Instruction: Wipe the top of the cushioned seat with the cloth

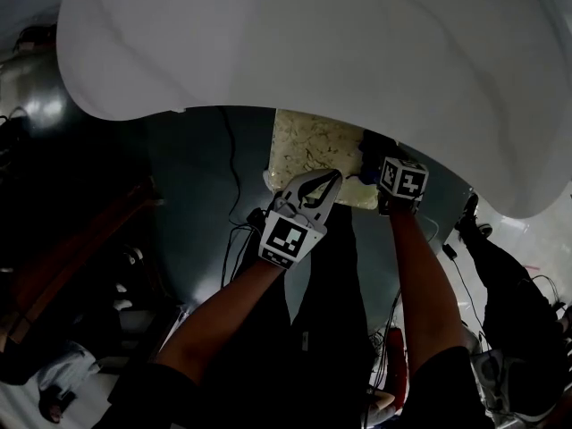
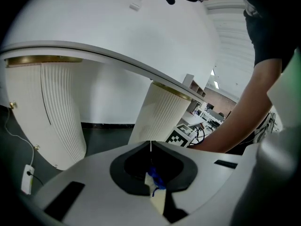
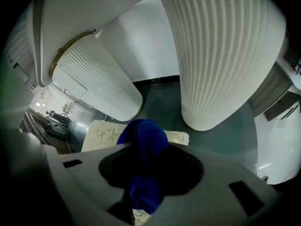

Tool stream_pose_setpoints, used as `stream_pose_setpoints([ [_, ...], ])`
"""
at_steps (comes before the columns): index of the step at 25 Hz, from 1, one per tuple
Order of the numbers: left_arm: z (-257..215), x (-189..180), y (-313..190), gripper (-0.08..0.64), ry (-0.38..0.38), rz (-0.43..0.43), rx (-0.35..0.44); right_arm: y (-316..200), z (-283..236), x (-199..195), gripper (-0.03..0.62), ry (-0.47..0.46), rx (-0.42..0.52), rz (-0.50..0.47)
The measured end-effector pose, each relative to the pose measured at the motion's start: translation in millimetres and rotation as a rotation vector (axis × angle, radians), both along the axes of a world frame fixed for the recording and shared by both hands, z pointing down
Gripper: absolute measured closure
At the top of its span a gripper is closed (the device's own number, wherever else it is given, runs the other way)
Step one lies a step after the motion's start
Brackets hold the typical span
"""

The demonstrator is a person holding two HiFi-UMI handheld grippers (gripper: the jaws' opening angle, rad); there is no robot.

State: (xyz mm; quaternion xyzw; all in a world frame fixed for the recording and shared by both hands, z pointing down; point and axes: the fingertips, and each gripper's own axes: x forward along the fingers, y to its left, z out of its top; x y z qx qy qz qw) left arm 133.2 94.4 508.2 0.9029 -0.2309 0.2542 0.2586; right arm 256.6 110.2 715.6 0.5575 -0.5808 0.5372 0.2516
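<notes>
Dark floor [image 1: 197,168] under a broad white top [image 1: 313,34]: a blue cloth [image 3: 141,140] is bunched between the jaws of the right tongs [image 1: 375,159], which are clamped on it so that the fabric bulges out past their tips. The cloth hangs over the near right part of the seat [image 1: 308,150], whose cream, patterned cushion shows just behind it in the right gripper view; whether the two touch cannot be told. The left tongs [image 1: 332,180] sit just beside, to the cloth's left, over the seat's near edge, their jaw tips brought together and gripping nothing that can be made out. Two ribbed white pedestals [image 3: 221,55] [image 3: 94,79] rise beyond the seat to carry the top, and a thin cable [image 1: 234,177] trails across the floor at the seat's left.
</notes>
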Motion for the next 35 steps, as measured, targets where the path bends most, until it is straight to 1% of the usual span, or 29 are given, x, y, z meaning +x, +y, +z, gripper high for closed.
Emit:
stream_pose_setpoints([
  [7,12,6,3,0.541,0.01,0.005,-0.002,16,16,27,0.454,0.054,-0.009,0.038],
  [10,22,3,6,0.541,0.005,0.01,-0.001,28,24,38,0.456,0.088,-0.032,0.079],
  [13,16,-2,6,0.541,0.006,0.003,0.003,34,9,48,0.457,0.121,-0.03,0.124],
  [16,4,-12,3,0.541,0.026,-0.024,0.007,26,-16,43,0.457,0.126,0.019,0.128],
  [18,1,-23,4,0.541,0.026,-0.035,0.005,17,-33,26,0.457,0.135,0.056,0.079],
  [20,0,-37,5,0.541,0.011,-0.039,0.0,7,-53,2,0.457,0.131,0.094,0.031],
  [23,-3,-63,0,0.541,-0.003,-0.07,-0.009,-8,-79,-37,0.457,0.086,0.126,0.031],
  [26,-9,-95,-9,0.541,-0.006,-0.14,-0.003,-25,-93,-84,0.459,0.006,0.137,0.031],
  [28,-4,-123,-12,0.541,-0.005,-0.187,0.007,-30,-89,-123,0.459,-0.052,0.131,0.028],
  [30,6,-153,-15,0.541,-0.013,-0.23,0.013,-33,-78,-163,0.459,-0.091,0.126,0.008],
  [32,13,-179,-19,0.541,-0.02,-0.266,0.019,-40,-71,-198,0.459,-0.11,0.124,-0.024],
  [35,17,-208,-22,0.541,-0.021,-0.297,0.019,-49,-64,-241,0.459,-0.131,0.113,-0.051],
])
